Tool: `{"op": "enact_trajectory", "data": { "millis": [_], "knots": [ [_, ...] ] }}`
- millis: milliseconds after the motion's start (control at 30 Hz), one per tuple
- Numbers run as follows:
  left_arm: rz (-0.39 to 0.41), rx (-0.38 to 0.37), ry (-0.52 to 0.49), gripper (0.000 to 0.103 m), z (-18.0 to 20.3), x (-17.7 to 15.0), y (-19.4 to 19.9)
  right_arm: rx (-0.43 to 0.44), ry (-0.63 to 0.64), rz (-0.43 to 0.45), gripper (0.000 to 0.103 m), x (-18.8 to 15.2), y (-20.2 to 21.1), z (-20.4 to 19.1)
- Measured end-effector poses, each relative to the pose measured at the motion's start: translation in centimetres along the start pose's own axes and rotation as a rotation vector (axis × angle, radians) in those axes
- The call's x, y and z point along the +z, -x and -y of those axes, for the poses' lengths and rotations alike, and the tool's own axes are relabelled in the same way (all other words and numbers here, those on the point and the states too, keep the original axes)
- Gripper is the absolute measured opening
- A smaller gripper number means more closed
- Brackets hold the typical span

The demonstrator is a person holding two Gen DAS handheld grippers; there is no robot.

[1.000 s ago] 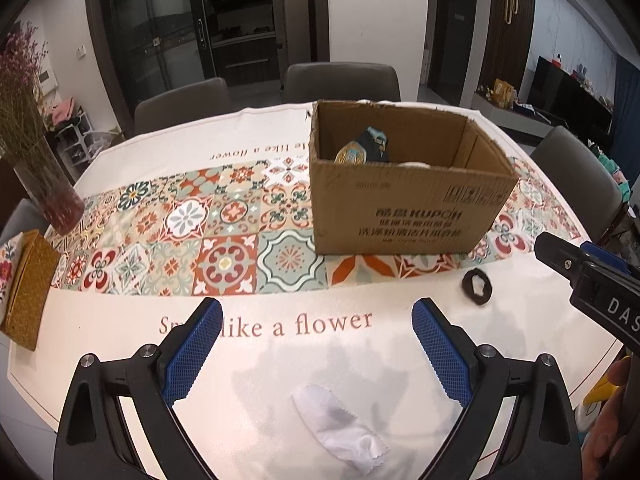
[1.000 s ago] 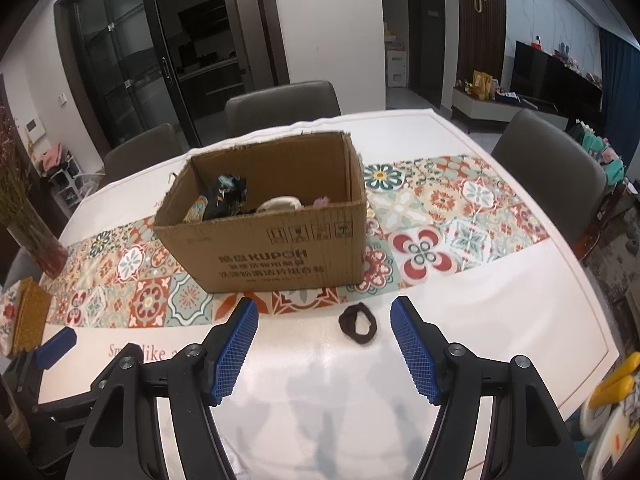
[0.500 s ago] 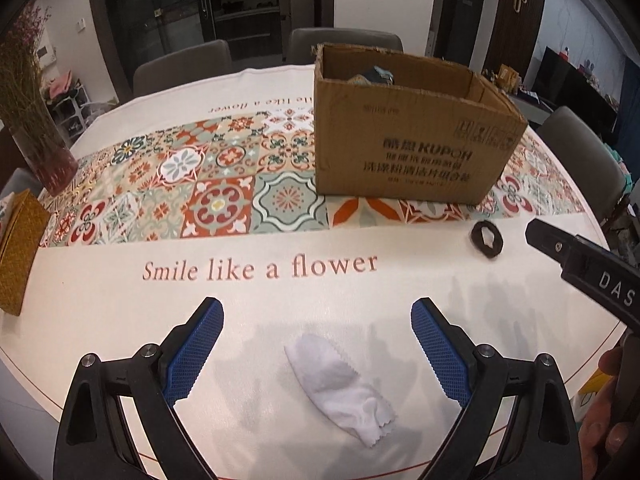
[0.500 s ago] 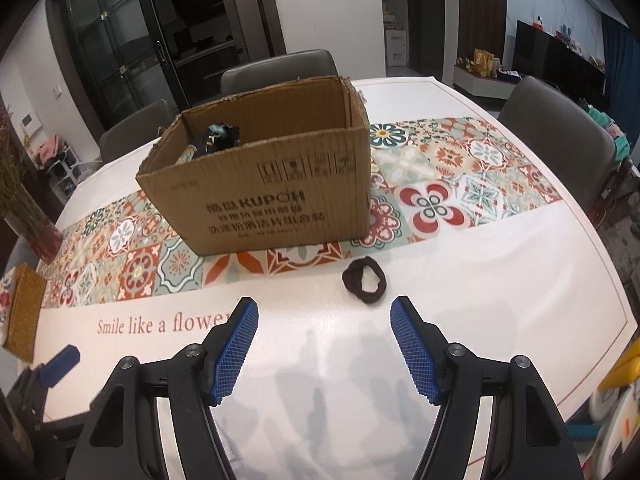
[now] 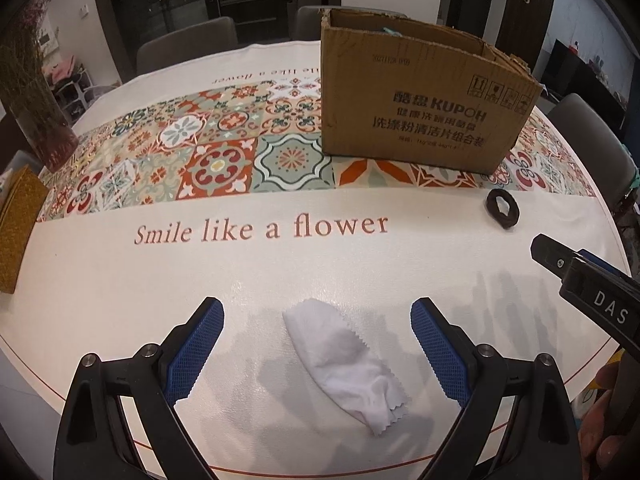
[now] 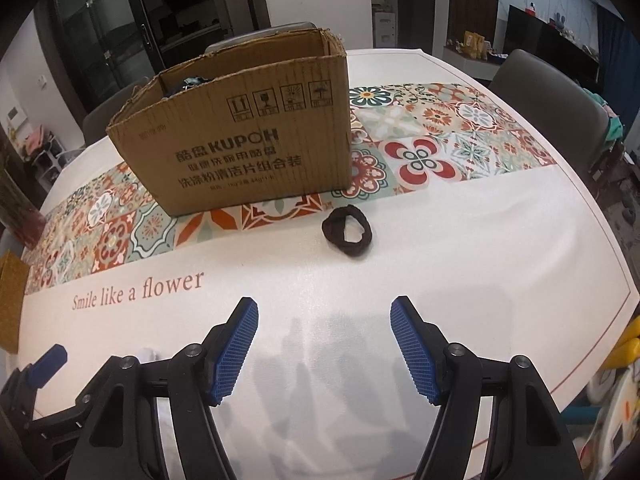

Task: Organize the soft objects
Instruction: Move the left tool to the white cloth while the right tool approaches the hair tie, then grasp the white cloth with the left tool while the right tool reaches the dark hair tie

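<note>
A white cloth (image 5: pixel 346 364) lies crumpled on the white tablecloth. My left gripper (image 5: pixel 316 344) is open, low over the table, with the cloth between its blue pads. A dark brown hair scrunchie (image 6: pixel 347 230) lies ahead of my open, empty right gripper (image 6: pixel 324 344); it also shows in the left wrist view (image 5: pixel 502 208). An open cardboard box (image 6: pixel 240 140) with soft items inside stands behind the scrunchie, and shows in the left wrist view (image 5: pixel 420 96). The right gripper's tip (image 5: pixel 576 272) shows at the right of the left wrist view.
A vase of dried flowers (image 5: pixel 36 96) and a woven brown mat (image 5: pixel 16 228) sit at the table's left. Grey chairs (image 6: pixel 552 108) ring the round table. The table edge (image 6: pixel 616 320) curves close on the right.
Both grippers have dropped lower and moved forward. The white cloth now sits between the left pads, and the scrunchie is closer to the right gripper.
</note>
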State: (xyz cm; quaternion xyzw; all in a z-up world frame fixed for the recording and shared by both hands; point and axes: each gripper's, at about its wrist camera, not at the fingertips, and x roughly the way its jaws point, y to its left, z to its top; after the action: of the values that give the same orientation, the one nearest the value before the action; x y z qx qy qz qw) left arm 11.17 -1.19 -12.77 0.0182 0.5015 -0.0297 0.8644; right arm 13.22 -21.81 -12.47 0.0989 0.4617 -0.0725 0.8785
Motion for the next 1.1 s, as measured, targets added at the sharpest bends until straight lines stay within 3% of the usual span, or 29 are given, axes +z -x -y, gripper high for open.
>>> {"op": "enact_trajectory", "data": {
  "millis": [267, 533, 700, 800, 900, 1100],
  "knots": [
    [-0.053, -0.001, 0.023, 0.091, -0.1, -1.5, -1.2, 0.004, 0.011, -0.012, 0.07, -0.8, -0.1, -0.3],
    [-0.128, -0.01, 0.02, 0.072, 0.4, -2.3, -3.2, -0.001, 0.008, -0.017, 0.07, -1.1, -0.2, -0.1],
    [-0.165, -0.036, -0.001, 0.055, 1.0, -2.5, -4.0, -0.003, -0.003, -0.023, 0.07, -1.0, -0.4, 0.2],
    [-0.197, -0.055, -0.006, 0.031, 1.2, -2.7, -4.7, -0.003, -0.008, -0.027, 0.07, -1.0, -0.5, 0.3],
    [-0.219, -0.078, -0.006, 0.018, 1.3, -2.7, -5.2, -0.006, -0.009, -0.029, 0.07, -0.9, -0.7, 0.4],
    [-0.222, -0.09, -0.007, 0.005, 1.4, -2.4, -5.4, -0.007, -0.008, -0.04, 0.07, -0.9, -1.1, 0.3]
  ]
}}
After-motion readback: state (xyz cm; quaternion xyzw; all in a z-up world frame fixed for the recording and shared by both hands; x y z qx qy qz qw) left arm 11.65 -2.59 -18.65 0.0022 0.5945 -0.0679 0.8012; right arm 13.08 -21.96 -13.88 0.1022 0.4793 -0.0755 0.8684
